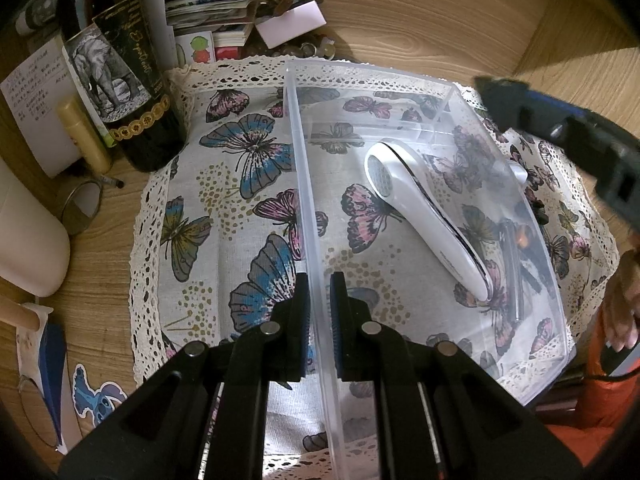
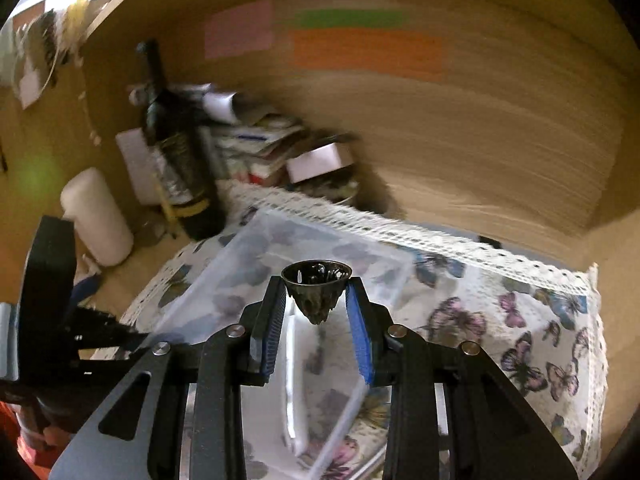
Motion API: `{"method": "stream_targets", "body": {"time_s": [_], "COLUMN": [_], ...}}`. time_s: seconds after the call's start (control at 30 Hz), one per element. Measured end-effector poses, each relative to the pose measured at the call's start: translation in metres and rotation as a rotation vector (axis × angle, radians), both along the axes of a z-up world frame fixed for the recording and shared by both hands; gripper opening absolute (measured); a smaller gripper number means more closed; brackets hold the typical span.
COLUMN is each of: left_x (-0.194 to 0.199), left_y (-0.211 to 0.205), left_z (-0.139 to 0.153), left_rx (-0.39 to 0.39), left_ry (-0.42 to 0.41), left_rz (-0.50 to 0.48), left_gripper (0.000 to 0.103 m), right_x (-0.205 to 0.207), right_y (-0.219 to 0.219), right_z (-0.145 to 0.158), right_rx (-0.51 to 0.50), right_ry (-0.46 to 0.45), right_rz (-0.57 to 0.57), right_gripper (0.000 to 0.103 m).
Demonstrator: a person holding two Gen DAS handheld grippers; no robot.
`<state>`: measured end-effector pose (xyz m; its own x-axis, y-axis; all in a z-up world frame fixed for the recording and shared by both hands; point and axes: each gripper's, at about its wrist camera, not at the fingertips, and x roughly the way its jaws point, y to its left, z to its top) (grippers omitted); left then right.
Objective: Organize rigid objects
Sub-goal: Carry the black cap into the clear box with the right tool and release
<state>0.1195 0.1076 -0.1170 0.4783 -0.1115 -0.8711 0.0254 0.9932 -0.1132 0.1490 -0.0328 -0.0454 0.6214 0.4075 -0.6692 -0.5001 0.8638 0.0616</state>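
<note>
Left fingers clamped on clear bin wall, right fingers gripping dark cone cup, backdrop blurred.

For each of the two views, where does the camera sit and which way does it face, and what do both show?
Left wrist: on the left gripper, looking steeply down; its jaws clamp the clear plastic box wall; a white handheld device lies inside; a hand shows at right.
Right wrist: on the right gripper, looking down across the box; it holds a small dark metal cup; the left gripper shows at left.
Shared: box, butterfly-print cloth, dark wine bottle.
</note>
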Motion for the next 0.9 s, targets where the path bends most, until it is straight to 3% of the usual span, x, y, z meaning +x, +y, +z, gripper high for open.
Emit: {"method": "stream_targets", "body": {"time_s": [0.47, 0.7, 0.9], "left_x": [-0.001, -0.001, -0.001], "left_y": [-0.001, -0.002, -0.002], "left_z": [0.0, 0.0, 0.0], "left_rx": [-0.002, -0.002, -0.001], "left_ry": [-0.005, -0.005, -0.006], "left_rz": [-0.005, -0.003, -0.004], "left_gripper": [0.01, 0.01, 0.01], "right_x": [0.005, 0.005, 0.0], "right_y": [0.04, 0.04, 0.032], "right_z": [-0.043, -0.049, -0.034], "right_rx": [-0.111, -0.135, -0.113], "right_ry": [0.179, 0.201, 0.152], "right_rz": [0.144, 0.135, 0.117], "right_gripper": [0.029, 0.03, 0.04]}}
